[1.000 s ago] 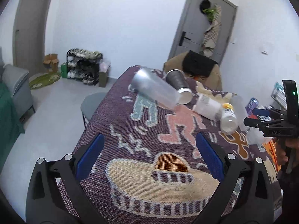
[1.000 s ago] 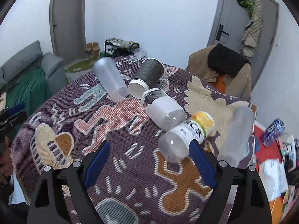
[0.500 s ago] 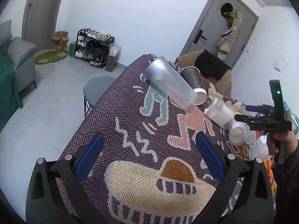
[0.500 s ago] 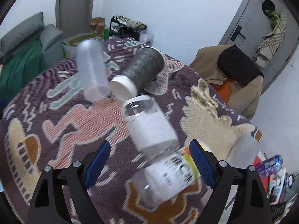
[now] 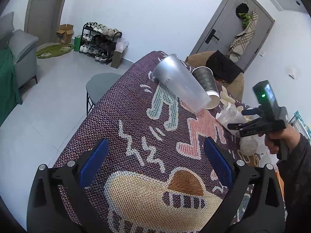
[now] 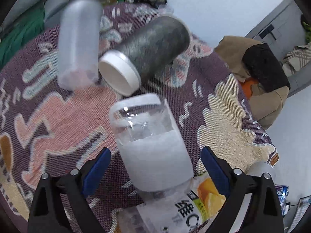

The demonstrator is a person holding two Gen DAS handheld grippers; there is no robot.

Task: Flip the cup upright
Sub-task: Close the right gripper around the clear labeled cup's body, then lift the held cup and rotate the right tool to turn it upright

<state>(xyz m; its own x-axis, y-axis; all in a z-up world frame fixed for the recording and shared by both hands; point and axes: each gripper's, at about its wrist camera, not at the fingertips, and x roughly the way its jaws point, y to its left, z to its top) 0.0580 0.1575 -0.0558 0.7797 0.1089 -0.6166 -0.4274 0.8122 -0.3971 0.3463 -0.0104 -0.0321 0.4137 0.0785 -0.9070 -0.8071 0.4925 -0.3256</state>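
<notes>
Several cups lie on their sides on a patterned purple cloth (image 5: 120, 106). A clear cup with a white sleeve (image 6: 151, 145) lies between the open blue pads of my right gripper (image 6: 155, 165), untouched as far as I can see. It also shows in the left wrist view (image 5: 230, 115), with the right gripper (image 5: 241, 119) around it. A frosted cup (image 5: 180, 83) (image 6: 77, 42) and a dark grey cup with a white rim (image 5: 208, 85) (image 6: 147, 52) lie further off. My left gripper (image 5: 155, 161) is open and empty above the cloth's near end.
A bottle with an orange label (image 6: 192, 203) lies right behind the sleeved cup. A chair with brown and black clothes (image 5: 223, 68) stands past the table's far end. A grey stool (image 5: 101, 83) stands at the table's left side.
My right gripper has moved forward and down, so the sleeved cup now lies between its pads. My left gripper has shifted slightly and stays open over the cloth.
</notes>
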